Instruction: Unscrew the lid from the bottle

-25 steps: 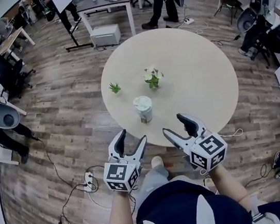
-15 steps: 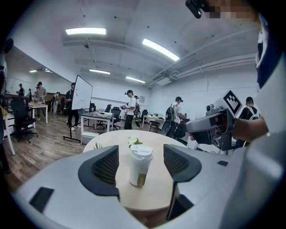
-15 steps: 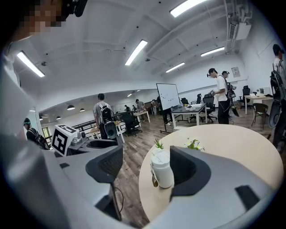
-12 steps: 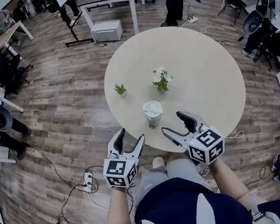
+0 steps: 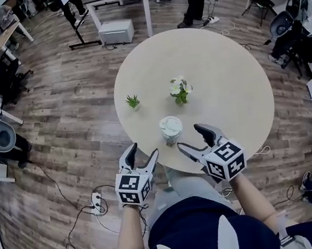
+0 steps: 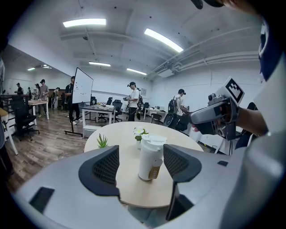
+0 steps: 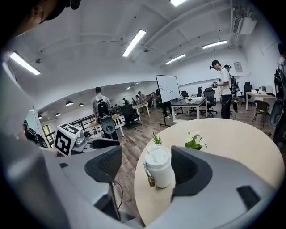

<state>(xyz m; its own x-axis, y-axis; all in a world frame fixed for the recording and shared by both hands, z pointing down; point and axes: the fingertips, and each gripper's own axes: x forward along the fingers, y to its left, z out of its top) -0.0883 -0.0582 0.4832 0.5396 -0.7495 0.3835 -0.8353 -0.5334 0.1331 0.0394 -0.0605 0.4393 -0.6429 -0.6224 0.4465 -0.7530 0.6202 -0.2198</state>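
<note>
Stiff, probably slick bottle point(image 6: 149, 163) isn't being touched yet: left gripper point(image 5: 143, 150) is being held spread, right gripper point(image 5: 190, 137) is being opened with nothing in it. Body and lid point(image 6: 153, 141) should be pinched.

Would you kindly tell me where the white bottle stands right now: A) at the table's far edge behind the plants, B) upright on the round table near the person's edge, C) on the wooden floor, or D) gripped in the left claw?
B: the white bottle stands upright on the round table close to the person's edge, its lid on, with nothing touching it.
</note>
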